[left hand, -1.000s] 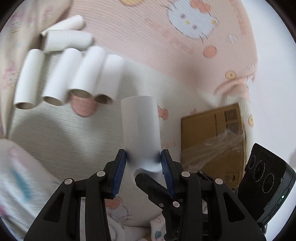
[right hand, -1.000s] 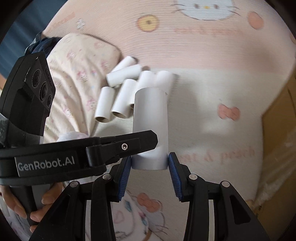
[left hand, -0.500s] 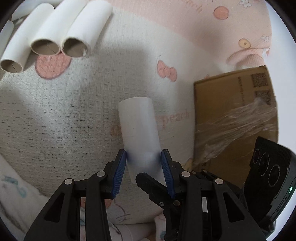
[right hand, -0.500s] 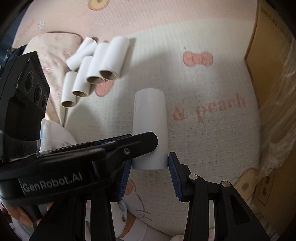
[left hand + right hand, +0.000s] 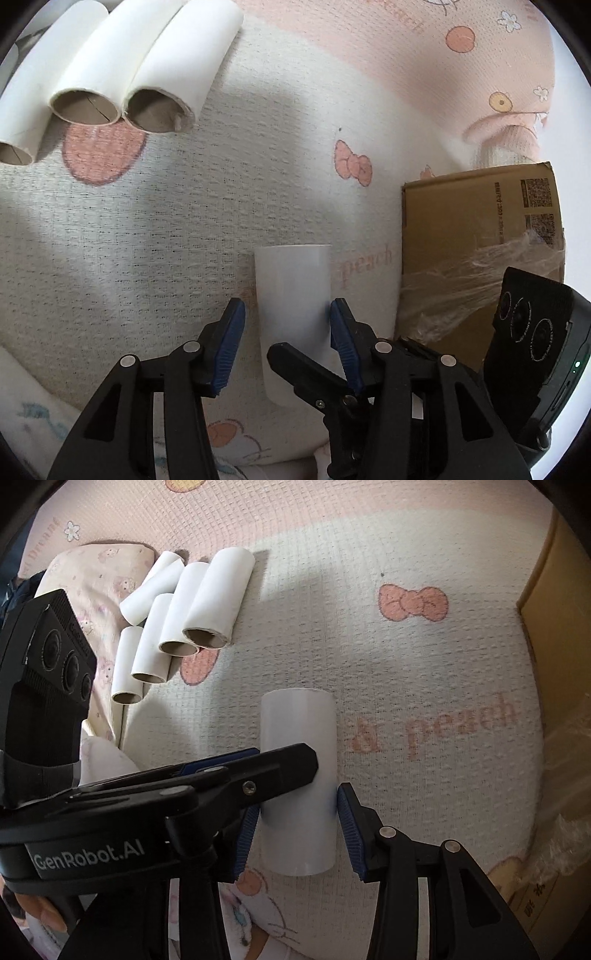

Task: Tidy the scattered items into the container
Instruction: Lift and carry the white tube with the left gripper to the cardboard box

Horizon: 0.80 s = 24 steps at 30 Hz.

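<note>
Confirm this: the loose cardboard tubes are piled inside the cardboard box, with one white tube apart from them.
Not right. The loose cardboard tubes are piled on the blanket, well clear of the cardboard box, as the right wrist view shows. The rest stands: one white tube is apart from them.

You see white tube point(image 5: 291, 295): smooth, faintly glossy plastic-looking | spare tubes point(image 5: 207, 602): matt white paper over brown cardboard | blanket point(image 5: 184, 221): rough waffle-knit cloth | box point(image 5: 461, 229): matt cardboard, crinkled shiny film | gripper pads point(image 5: 231, 343): ribbed blue rubber-like.
</note>
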{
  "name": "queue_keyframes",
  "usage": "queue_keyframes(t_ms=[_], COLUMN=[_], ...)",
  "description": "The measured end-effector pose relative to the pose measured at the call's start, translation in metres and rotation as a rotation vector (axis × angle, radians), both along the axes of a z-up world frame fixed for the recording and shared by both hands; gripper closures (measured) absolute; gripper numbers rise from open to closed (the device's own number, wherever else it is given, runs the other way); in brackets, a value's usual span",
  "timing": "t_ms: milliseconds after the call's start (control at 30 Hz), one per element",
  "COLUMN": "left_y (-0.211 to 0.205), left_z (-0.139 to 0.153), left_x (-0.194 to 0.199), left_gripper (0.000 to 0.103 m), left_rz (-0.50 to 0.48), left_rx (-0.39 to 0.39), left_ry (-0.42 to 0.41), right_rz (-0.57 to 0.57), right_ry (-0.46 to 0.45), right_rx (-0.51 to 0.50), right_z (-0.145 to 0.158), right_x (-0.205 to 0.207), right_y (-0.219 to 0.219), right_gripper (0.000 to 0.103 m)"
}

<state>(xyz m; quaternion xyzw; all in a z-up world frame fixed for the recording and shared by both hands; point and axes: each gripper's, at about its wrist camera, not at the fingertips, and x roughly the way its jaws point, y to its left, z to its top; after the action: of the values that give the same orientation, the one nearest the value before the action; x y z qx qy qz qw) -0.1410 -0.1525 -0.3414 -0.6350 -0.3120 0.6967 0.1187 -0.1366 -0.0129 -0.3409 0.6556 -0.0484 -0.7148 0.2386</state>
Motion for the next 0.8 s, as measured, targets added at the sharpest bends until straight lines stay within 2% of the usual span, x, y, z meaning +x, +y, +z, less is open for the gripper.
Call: queue_keyframes(t_ms=[133, 300, 600, 800], left_y=[0.007, 0.011, 0.030, 0.058], left_z=[0.007, 0.037, 0.123, 0.172], left_x=[0.001, 0.006, 0.024, 0.030], left_gripper=[0.057, 0.057, 0.057, 0.057], left_rz=[-0.015, -0.022, -0.057, -0.097], left_rx=[-0.016, -0.047, -0.110, -0.125], left_ry=[0.029, 0.083, 0.260, 0.359], right_rz=[0.032, 0.031, 0.018, 0.015], right_ry=[0.029, 0.073, 0.241, 0.365], right_rx=[0.001, -0.023, -0.047, -0.017], right_z=[0.007, 0.029, 0.102, 0.153], right_x=[0.004, 0.012, 0.034, 0.046], right_y=[0.000, 0.005, 0.023, 0.046], right_gripper=[0.062, 0.062, 0.062, 0.062])
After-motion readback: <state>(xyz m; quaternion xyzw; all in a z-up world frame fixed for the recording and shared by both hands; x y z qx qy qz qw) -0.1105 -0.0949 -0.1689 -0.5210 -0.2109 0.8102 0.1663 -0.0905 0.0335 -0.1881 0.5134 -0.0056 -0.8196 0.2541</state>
